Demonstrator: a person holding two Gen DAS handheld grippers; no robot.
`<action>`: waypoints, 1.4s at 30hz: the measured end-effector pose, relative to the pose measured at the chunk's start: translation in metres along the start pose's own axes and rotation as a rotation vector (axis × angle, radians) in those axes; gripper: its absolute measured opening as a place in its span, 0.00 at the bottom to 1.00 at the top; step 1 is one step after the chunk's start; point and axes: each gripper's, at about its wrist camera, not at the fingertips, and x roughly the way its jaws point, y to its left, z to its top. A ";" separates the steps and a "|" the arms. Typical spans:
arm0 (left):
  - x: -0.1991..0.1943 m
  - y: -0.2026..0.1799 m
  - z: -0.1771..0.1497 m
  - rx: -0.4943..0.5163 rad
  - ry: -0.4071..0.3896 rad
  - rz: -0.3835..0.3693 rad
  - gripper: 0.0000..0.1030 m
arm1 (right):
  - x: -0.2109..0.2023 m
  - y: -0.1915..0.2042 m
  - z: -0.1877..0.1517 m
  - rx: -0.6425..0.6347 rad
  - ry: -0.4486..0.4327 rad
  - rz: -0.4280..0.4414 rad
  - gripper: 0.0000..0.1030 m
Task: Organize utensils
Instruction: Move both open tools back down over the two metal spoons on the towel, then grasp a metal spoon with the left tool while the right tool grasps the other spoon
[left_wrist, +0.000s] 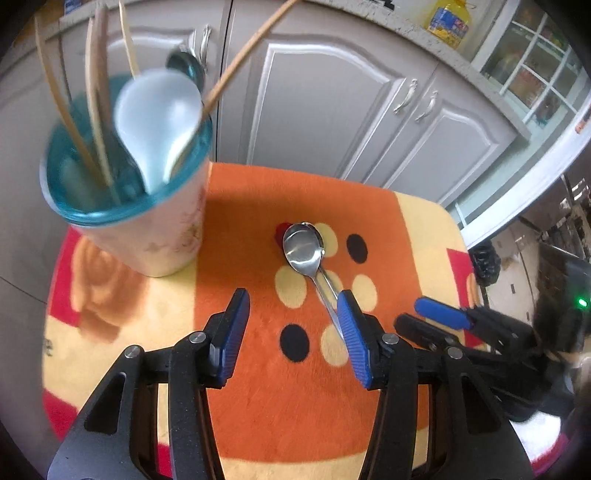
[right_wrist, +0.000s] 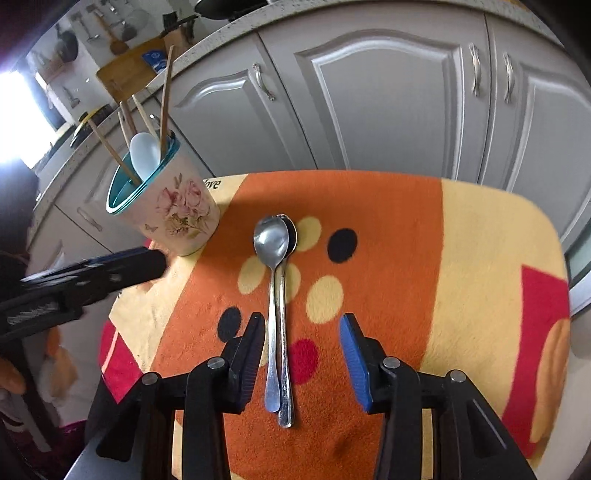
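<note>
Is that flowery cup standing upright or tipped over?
Upright. The floral utensil cup stands on its base on the orange cloth, with chopsticks and a white spoon sticking up out of it.

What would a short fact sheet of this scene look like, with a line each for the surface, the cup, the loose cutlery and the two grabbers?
surface: orange and cream spotted mat
holder: floral cup with teal rim, upright at the mat's edge
in holder: wooden chopsticks, white plastic spoon
loose cutlery: two metal spoons stacked on the mat
left gripper: open, empty
right gripper: open, straddling the spoon handles
</note>
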 end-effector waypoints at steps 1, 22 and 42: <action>0.009 -0.001 0.001 -0.008 0.006 -0.002 0.47 | 0.000 0.000 0.001 0.003 0.001 0.001 0.40; 0.092 -0.002 0.033 -0.077 0.021 0.039 0.11 | 0.001 -0.032 0.013 0.031 0.005 0.022 0.40; 0.041 0.048 -0.016 -0.056 0.117 -0.018 0.02 | 0.089 -0.002 0.084 -0.211 0.130 0.146 0.35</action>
